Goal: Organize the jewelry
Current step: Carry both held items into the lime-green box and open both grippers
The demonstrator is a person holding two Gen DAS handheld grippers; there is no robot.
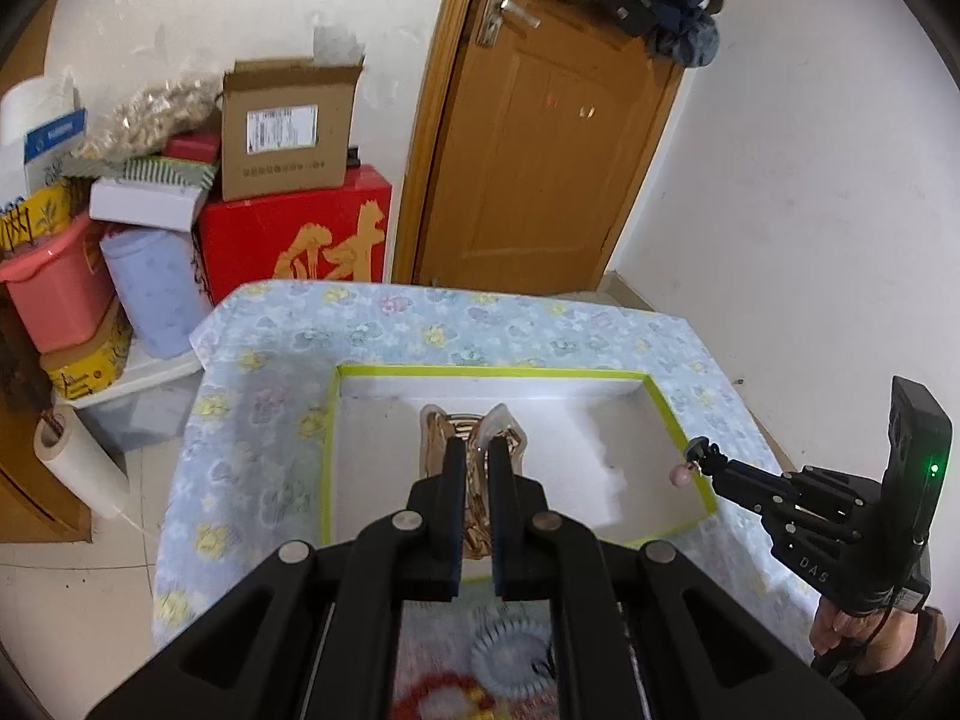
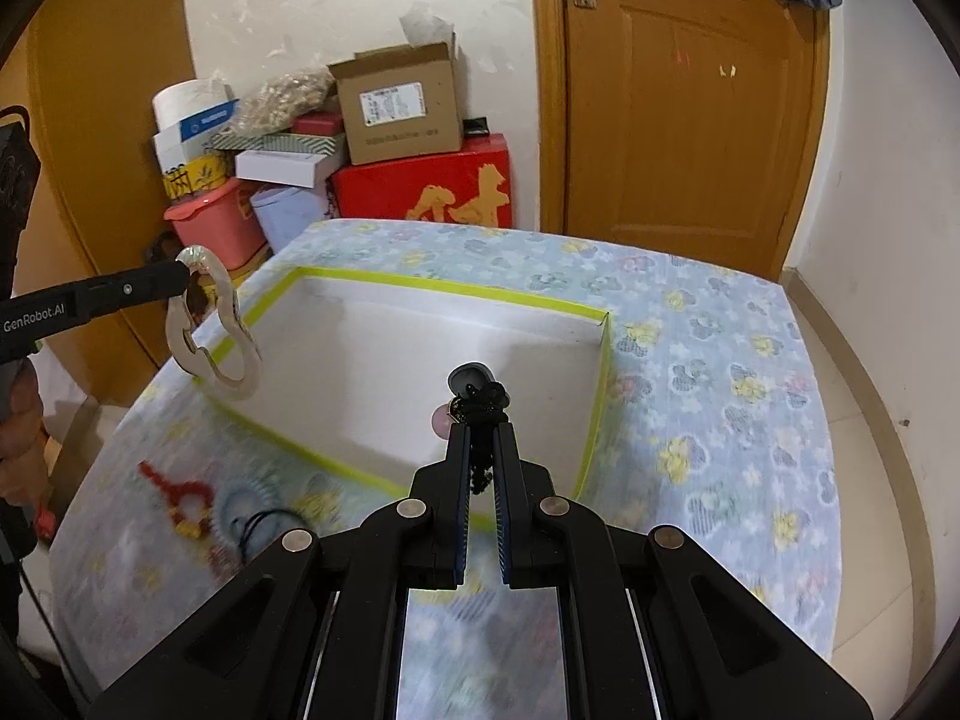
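Observation:
A shallow white box with a yellow-green taped rim (image 1: pixel 480 371) (image 2: pixel 432 287) lies on the flowered tablecloth. My left gripper (image 1: pixel 476 447) (image 2: pixel 183 279) is shut on a pearly, wavy-edged hair clip (image 1: pixel 435 426) (image 2: pixel 240 330), which hangs over the box's left side. My right gripper (image 2: pixel 480 427) (image 1: pixel 711 459) is shut on a black beaded ornament (image 2: pixel 480 399) (image 1: pixel 698 449) with a pink bead (image 2: pixel 441 420) (image 1: pixel 681 476), held over the box's right part. The box's floor looks bare in both views.
More pieces lie on the cloth in front of the box: a red ornament (image 2: pixel 180 498) (image 1: pixel 432 696), a pale toothed hair ring (image 2: pixel 240 516) (image 1: pixel 510 654) and a black cord (image 2: pixel 264 525). Stacked boxes (image 1: pixel 288 132) and a pink bucket (image 1: pixel 54 294) stand behind, beside a wooden door (image 1: pixel 540 138).

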